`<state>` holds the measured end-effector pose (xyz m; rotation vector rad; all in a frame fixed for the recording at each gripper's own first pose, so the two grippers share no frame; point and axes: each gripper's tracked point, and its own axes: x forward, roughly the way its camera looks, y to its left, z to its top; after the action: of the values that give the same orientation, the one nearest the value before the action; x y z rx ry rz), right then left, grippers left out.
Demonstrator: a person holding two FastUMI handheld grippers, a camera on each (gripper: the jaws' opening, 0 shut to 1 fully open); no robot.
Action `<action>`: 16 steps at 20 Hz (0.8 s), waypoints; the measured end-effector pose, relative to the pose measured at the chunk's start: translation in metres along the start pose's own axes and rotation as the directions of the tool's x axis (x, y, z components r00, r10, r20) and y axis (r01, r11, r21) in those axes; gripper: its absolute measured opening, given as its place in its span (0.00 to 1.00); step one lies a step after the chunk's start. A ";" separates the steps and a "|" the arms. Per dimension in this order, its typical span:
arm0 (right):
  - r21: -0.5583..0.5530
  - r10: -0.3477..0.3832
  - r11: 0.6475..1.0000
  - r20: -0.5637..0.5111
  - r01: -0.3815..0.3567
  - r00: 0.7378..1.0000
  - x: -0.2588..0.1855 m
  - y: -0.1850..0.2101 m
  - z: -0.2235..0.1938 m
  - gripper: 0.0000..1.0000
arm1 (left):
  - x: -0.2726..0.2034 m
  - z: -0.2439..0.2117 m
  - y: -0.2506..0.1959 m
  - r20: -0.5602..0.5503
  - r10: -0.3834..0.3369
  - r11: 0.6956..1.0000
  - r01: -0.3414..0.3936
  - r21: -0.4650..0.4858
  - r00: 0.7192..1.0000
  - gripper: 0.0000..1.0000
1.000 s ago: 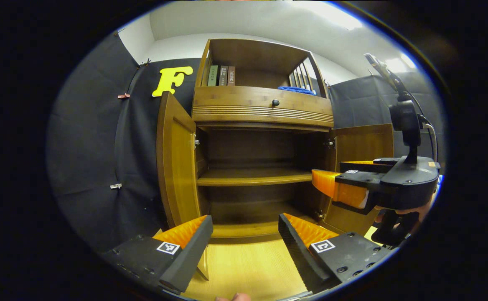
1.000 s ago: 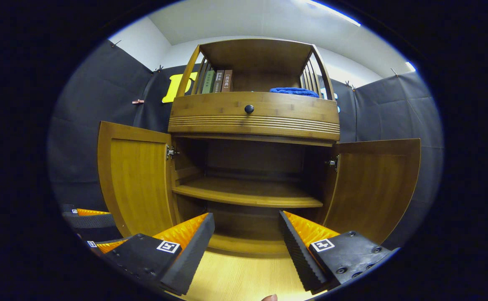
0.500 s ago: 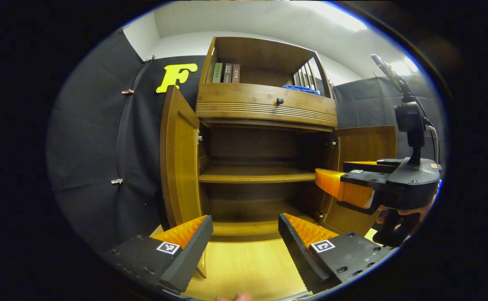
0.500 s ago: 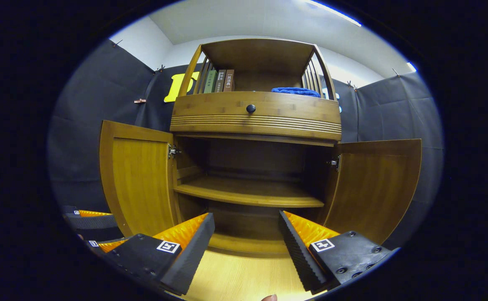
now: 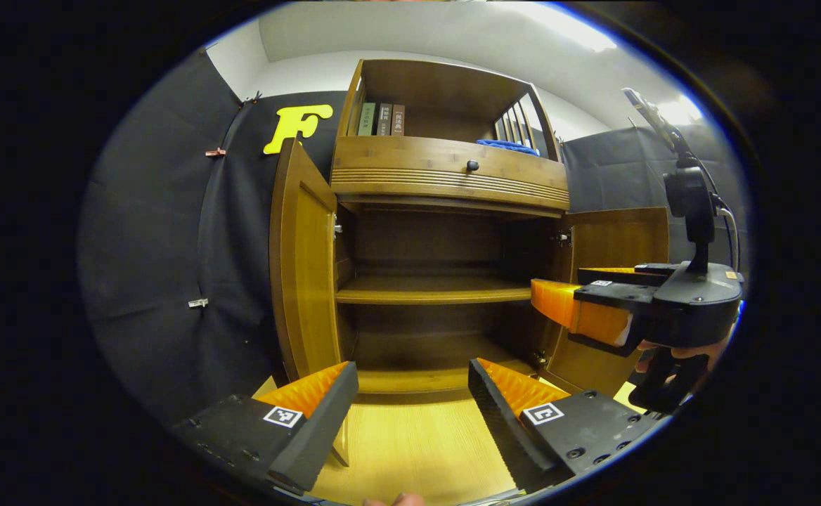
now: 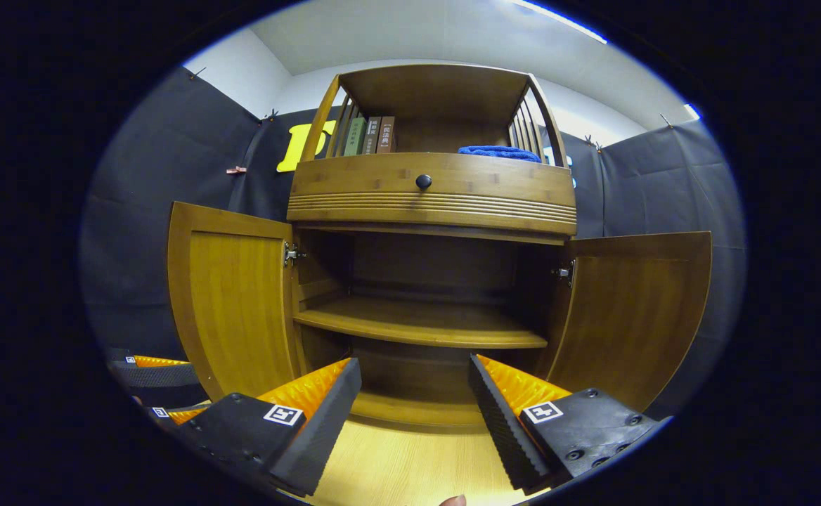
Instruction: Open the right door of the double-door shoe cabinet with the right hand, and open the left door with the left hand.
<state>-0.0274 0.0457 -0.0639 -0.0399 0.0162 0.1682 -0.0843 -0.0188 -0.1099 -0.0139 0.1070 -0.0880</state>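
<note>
The wooden shoe cabinet (image 6: 431,190) stands ahead with both doors swung wide. Its left door (image 6: 231,302) and right door (image 6: 628,309) hang outward, baring a middle shelf (image 6: 421,323) with nothing on it. My right gripper (image 6: 414,400) is open and holds nothing, a little in front of the cabinet's base. In the left gripper view the left door (image 5: 305,260) is seen nearly edge-on, and my left gripper (image 5: 410,397) is open with nothing between its fingers. The right gripper (image 5: 614,309) shows there too, held in a hand before the right door (image 5: 618,239).
A drawer with a dark knob (image 6: 422,181) sits above the doors. Books (image 6: 372,135) and a blue cloth (image 6: 498,152) rest on the top shelf. Light wooden floor (image 6: 410,467) lies before the cabinet. The left gripper's fingers (image 6: 154,372) show low at the left.
Both views have shifted only slightly; the cabinet sits a touch higher in the left gripper view. Doors and grippers stay as they were.
</note>
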 end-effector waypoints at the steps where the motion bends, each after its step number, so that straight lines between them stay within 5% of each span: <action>1: -0.001 0.000 1.000 -0.002 0.000 1.000 0.000 0.000 -0.001 0.95 | 0.000 0.000 0.000 0.000 0.000 1.000 0.000 0.002 1.000 1.00; 16: -0.005 -0.002 1.000 -0.002 0.002 1.000 0.000 0.004 -0.003 0.98 | -0.001 -0.005 0.002 -0.009 0.004 1.000 -0.004 0.007 1.000 1.00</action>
<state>-0.0282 0.0493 -0.0670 -0.0446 0.0174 0.1659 -0.0860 -0.0163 -0.1145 -0.0064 0.1159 -0.0841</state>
